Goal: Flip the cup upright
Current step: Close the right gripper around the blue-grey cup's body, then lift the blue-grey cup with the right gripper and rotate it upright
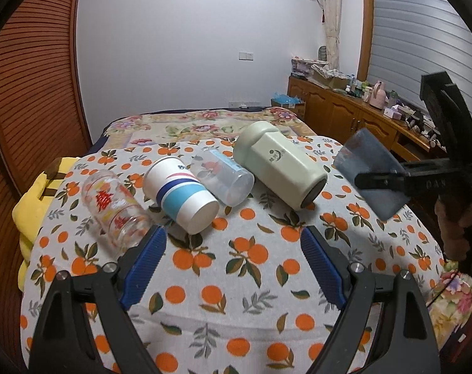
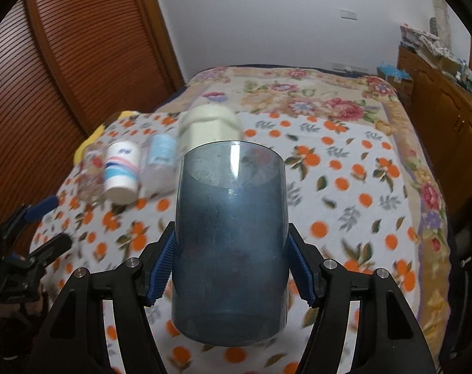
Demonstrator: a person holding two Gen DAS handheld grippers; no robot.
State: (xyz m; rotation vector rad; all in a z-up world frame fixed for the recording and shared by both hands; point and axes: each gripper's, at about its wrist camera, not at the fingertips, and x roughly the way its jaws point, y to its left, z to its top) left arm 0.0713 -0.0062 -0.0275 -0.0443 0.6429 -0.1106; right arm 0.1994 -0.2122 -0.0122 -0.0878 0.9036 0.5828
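While an orange-print fleece blanket (image 1: 236,249) covers the bed by a wooden louvred door (image 1: 33,93), right gripper (image 2: 229,268) clamps translucent dark-blue plastic cup (image 2: 231,233) off the blanket; left gripper (image 1: 232,265) wide, holding nothing.

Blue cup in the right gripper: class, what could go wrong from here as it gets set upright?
1. The blue cup is smooth and held only at its sides by the right gripper, so it might slip.
2. The orange-print blanket looks soft; a cup set down there could tip.
3. The green mug lies close by on its side; a wide swing might knock it rolling.
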